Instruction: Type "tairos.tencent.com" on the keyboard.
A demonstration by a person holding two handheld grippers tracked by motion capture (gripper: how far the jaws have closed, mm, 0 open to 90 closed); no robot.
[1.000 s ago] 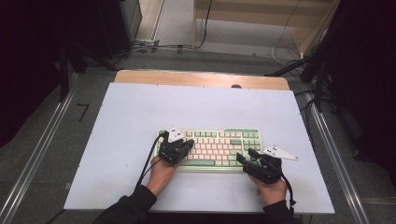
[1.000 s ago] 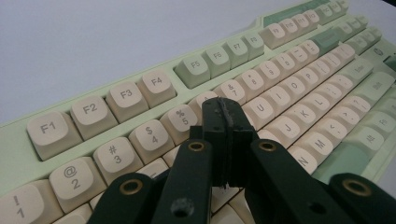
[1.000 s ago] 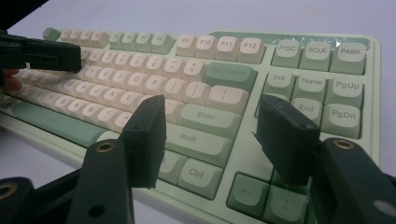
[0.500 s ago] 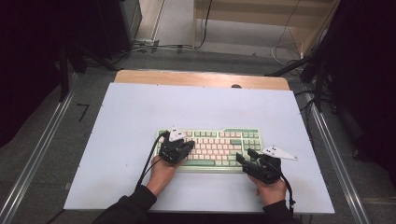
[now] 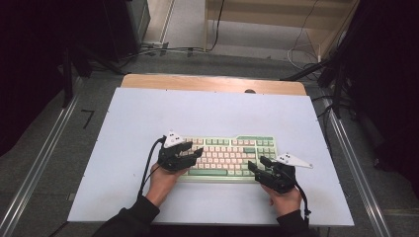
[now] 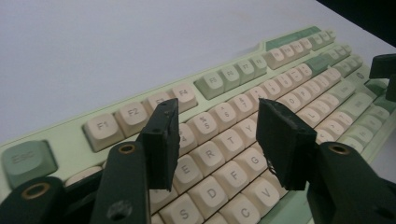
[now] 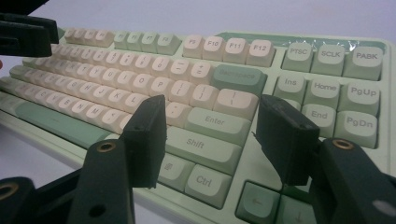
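- While both hands rest at the near edge of the white table (image 5: 123,148), a green and cream keyboard (image 5: 232,155) lies flat across its middle, long side toward the person.
- Over the keyboard's left end hovers the left gripper (image 5: 190,152); its jaws have just been opening and now stand spread, with nothing pinched between them.
- From the left gripper view, the left gripper's fingers (image 6: 161,140) hang above the letter rows (E, R, D and F show in the gap), clear of the keycaps.
- At the keyboard's right near corner sits the right gripper (image 5: 257,165), jaws apart and holding nothing.
- Seen in the right gripper view, the right gripper's fingers (image 7: 145,135) frame the Shift and Ctrl keys, with Enter just beyond; whether a pad touches a key I cannot tell.
- Black cables trail back from each gripper along the dark sleeves.
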